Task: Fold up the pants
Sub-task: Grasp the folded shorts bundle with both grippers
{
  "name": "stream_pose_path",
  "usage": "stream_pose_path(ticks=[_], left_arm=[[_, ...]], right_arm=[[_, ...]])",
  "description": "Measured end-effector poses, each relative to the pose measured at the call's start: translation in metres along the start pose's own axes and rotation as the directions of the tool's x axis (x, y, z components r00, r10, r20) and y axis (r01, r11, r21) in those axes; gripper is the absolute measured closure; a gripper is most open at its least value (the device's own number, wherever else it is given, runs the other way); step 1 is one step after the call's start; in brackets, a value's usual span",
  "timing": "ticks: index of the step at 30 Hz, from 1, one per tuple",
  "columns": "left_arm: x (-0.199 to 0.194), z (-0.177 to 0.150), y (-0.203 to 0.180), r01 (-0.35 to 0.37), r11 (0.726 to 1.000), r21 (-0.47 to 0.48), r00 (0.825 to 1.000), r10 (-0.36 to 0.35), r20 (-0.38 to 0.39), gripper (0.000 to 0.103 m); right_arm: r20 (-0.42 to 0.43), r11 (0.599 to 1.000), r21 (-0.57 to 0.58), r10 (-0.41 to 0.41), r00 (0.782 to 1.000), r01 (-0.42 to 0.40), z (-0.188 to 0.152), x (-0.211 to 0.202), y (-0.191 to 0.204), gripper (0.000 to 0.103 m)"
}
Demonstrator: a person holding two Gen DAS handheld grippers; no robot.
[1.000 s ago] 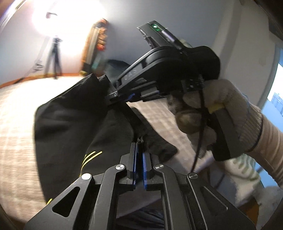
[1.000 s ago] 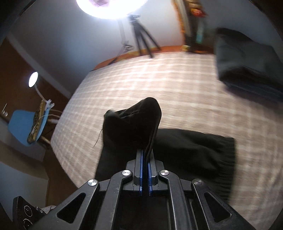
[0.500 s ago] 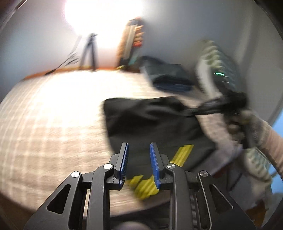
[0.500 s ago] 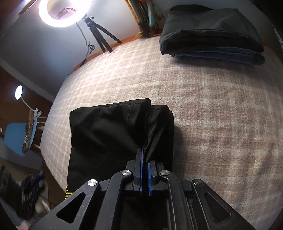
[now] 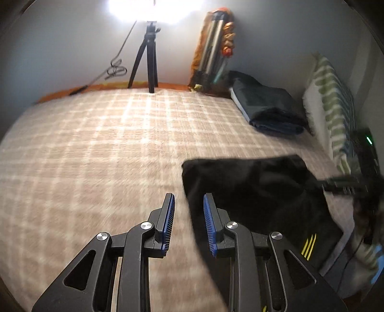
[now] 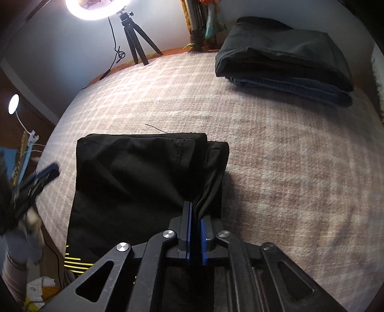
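Checked pink-and-cream blanket (image 6: 276, 148) covers the bed, lit by a ring light (image 6: 98, 7) on a small tripod (image 6: 134, 40) at the far edge. Black pants (image 6: 134, 182), folded into a compact rectangle with yellow stripes at the near hem, lie on the blanket toward the bed's near side. Right gripper (image 6: 196, 230): its jaws have just been opening, yet a bunched fold of the pants' right edge sits between the blue pads, which appear to press it lightly; in my judgement this is the release after laying the fold flat. Left gripper (image 5: 188, 223): jaws parted and empty, hovering over bare blanket just beside the pants' left edge, with the garment at its 2 o'clock. A stack of folded dark garments (image 6: 285, 60) rests well apart at 1 o'clock of the right gripper, beside a green-striped pillow (image 5: 333, 115). Nothing lies between either gripper and the pants.
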State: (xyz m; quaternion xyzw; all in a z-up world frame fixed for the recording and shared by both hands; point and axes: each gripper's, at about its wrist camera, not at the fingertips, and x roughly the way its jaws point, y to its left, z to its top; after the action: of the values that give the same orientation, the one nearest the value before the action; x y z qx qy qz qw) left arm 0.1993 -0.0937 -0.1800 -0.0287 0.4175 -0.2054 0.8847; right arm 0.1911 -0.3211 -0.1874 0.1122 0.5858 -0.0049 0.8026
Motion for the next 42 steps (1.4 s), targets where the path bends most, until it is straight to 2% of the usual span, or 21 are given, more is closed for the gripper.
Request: stream_pose_path(ticks=[2, 3, 5, 8, 10, 12, 14, 16, 19, 23, 28, 30, 31, 33, 34, 35, 36, 42], left_arm=[[0.017, 0.009, 0.004, 0.000, 1.000, -0.019, 1.000, 0.000, -0.014, 0.080], [0.019, 0.010, 0.004, -0.002, 1.000, -0.015, 1.000, 0.002, -0.017, 0.079], [0.033, 0.015, 0.003, -0.025, 1.000, -0.002, 0.999, 0.025, -0.026, 0.074], [0.049, 0.016, 0.002, -0.044, 0.999, 0.019, 0.998, 0.045, -0.041, 0.073], [0.053, 0.016, -0.001, -0.065, 0.997, 0.037, 0.997, 0.067, -0.036, 0.066], [0.059, 0.017, -0.001, -0.083, 0.995, 0.048, 0.996, 0.084, -0.031, 0.058], [0.062, 0.019, 0.003, -0.076, 0.996, 0.035, 0.996, 0.077, -0.038, 0.056], [0.057, 0.022, 0.008, -0.063, 0.998, 0.010, 0.998, 0.063, -0.031, 0.054], [0.037, 0.023, 0.021, -0.029, 0.998, -0.062, 1.000, 0.028, -0.013, 0.043], [0.023, 0.012, 0.032, 0.065, 0.987, -0.150, 0.996, -0.074, -0.056, 0.042], [0.031, -0.008, 0.027, 0.116, 0.975, -0.187, 0.982, -0.141, -0.123, 0.042], [0.033, -0.010, 0.024, 0.115, 0.976, -0.186, 0.985, -0.136, -0.105, 0.042], [0.034, -0.009, 0.021, 0.113, 0.977, -0.181, 0.986, -0.133, -0.103, 0.042], [0.037, -0.007, 0.017, 0.116, 0.977, -0.180, 0.986, -0.135, -0.099, 0.045], [0.038, -0.006, 0.014, 0.114, 0.978, -0.177, 0.986, -0.133, -0.099, 0.048], [0.039, -0.006, 0.011, 0.108, 0.981, -0.164, 0.987, -0.126, -0.102, 0.065], [0.042, -0.006, 0.007, 0.111, 0.982, -0.155, 0.985, -0.129, -0.115, 0.072], [0.044, -0.008, -0.008, 0.067, 0.995, -0.077, 0.993, -0.074, -0.095, 0.089]], right_arm=[[0.025, 1.000, -0.012, 0.028, 0.999, -0.028, 0.000, -0.006, 0.002, 0.056], [0.031, 0.999, -0.012, 0.040, 0.999, -0.039, 0.001, -0.007, 0.003, 0.053], [0.032, 0.998, -0.013, 0.055, 0.998, -0.055, 0.003, -0.007, 0.003, 0.035], [0.026, 0.997, -0.017, 0.072, 0.997, -0.072, 0.004, -0.003, 0.002, 0.029], [0.005, 0.998, -0.017, 0.059, 0.998, -0.059, 0.004, 0.003, 0.002, 0.027], [0.002, 1.000, -0.022, 0.018, 1.000, -0.018, 0.004, 0.009, -0.001, 0.027], [-0.007, 1.000, -0.001, 0.023, 1.000, -0.023, 0.005, 0.015, -0.009, 0.027], [-0.012, 0.997, 0.028, 0.065, 0.998, -0.065, 0.005, 0.018, -0.016, 0.027], [-0.010, 0.989, 0.039, 0.145, 0.989, -0.144, 0.004, 0.022, -0.022, 0.027], [0.012, 0.980, 0.032, 0.196, 0.981, -0.196, 0.005, 0.025, -0.027, 0.026], [0.052, 0.965, 0.017, 0.262, 0.964, -0.263, 0.003, 0.025, -0.029, 0.024], [0.063, 0.963, -0.001, 0.268, 0.961, -0.268, 0.002, 0.025, -0.026, 0.029], [0.063, 0.963, -0.006, 0.268, 0.961, -0.268, 0.001, 0.026, -0.025, 0.036], [0.070, 0.965, -0.012, 0.261, 0.963, -0.261, 0.000, 0.026, -0.025, 0.044], [0.071, 0.966, -0.007, 0.259, 0.963, -0.260, -0.001, 0.026, -0.026, 0.054], [0.074, 0.965, 0.002, 0.260, 0.963, -0.261, -0.001, 0.026, -0.027, 0.060], [0.076, 0.963, 0.008, 0.267, 0.961, -0.268, 0.000, 0.027, -0.029, 0.062], [0.089, 0.966, -0.025, 0.259, 0.962, -0.258, -0.004, 0.022, -0.022, 0.078]])
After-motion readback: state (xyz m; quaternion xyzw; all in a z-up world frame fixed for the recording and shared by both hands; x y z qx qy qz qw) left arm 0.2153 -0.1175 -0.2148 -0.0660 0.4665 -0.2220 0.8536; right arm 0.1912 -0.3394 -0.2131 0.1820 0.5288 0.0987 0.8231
